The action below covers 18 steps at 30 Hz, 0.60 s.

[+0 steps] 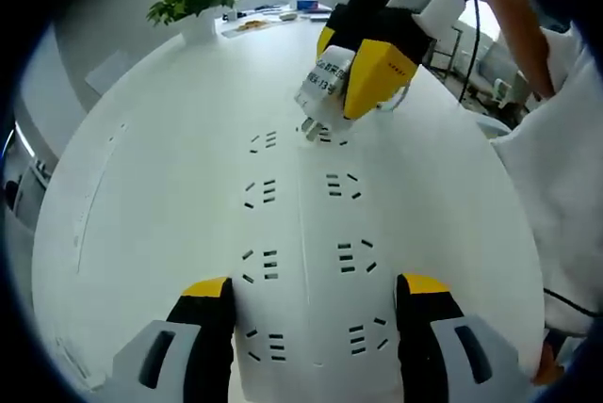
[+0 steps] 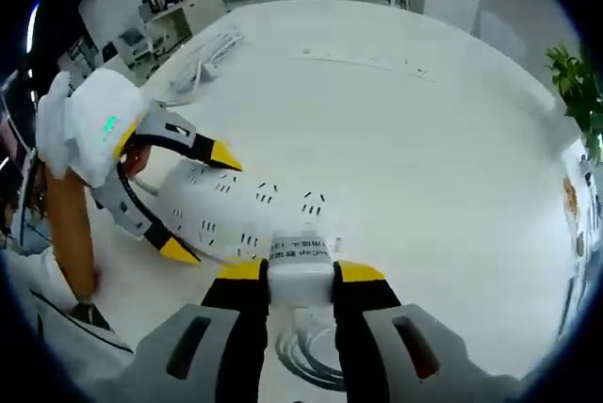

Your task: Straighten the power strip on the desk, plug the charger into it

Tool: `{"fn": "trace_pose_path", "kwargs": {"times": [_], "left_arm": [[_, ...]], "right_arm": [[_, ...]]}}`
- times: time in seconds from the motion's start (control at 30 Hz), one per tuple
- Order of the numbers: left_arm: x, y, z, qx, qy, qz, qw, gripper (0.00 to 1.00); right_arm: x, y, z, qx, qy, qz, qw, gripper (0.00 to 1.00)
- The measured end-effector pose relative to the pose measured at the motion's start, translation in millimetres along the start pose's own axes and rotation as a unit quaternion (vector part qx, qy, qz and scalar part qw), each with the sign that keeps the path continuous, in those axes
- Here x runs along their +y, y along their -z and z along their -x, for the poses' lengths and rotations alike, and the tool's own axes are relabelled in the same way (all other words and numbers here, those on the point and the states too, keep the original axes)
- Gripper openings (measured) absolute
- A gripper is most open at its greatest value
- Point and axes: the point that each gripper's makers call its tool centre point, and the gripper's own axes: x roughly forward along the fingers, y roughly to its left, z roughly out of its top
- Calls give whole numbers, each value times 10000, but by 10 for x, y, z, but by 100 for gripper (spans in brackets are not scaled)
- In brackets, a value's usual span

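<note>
Bench: large, white, round-edged top; carries every item listed below; an office with further desks lies beyond it in the right gripper view

Power strip: long white bar with two rows of sockets, lying flat on the bench; in the left gripper view it runs lengthwise away from the camera; in the right gripper view it lies crosswise, one end between the left tongs

Potted plant: green leaves in a white pot, at the far edge of the bench, well apart from the strip; small items lie beside it, too small to tell

Left tongs: grey arms with yellow-and-black tips, spread wide, one tip on each side of the near end of the power strip; whether they touch its sides I cannot tell; seen in the right gripper view straddling the strip's end, with a person's hand behind

Right tongs: yellow-and-black tips closed against the two sides of the charger, gripping it; seen from in front in the left gripper view, tilted down over the far end of the strip

Charger: small white block with a printed label, held in the right tongs directly above the far sockets; in the left gripper view its metal prongs sit at a socket of the strip

Cable: thin, coiled, pale, on the bench below the charger
</note>
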Motion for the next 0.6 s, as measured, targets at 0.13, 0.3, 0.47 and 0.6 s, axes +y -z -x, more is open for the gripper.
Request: {"fn": "trace_pose_path", "kwargs": {"times": [0.13, 0.3, 0.47, 0.6], "left_arm": [[19, 4, -6, -11, -4, 4, 10000, 71], [25, 5, -8, -37, 6, -2, 10000, 71], [23, 1, -6, -43, 10, -7, 10000, 71], [24, -7, -7, -38, 7, -8, 10000, 71]], "right_arm": [[149, 6, -98, 101, -102, 265, 9995, 26], [70, 6, 131, -77, -99, 135, 9998, 26], [125, 183, 292, 261, -503, 2, 9984, 26], [80, 292, 255, 570, -590, -41, 9966, 26]]}}
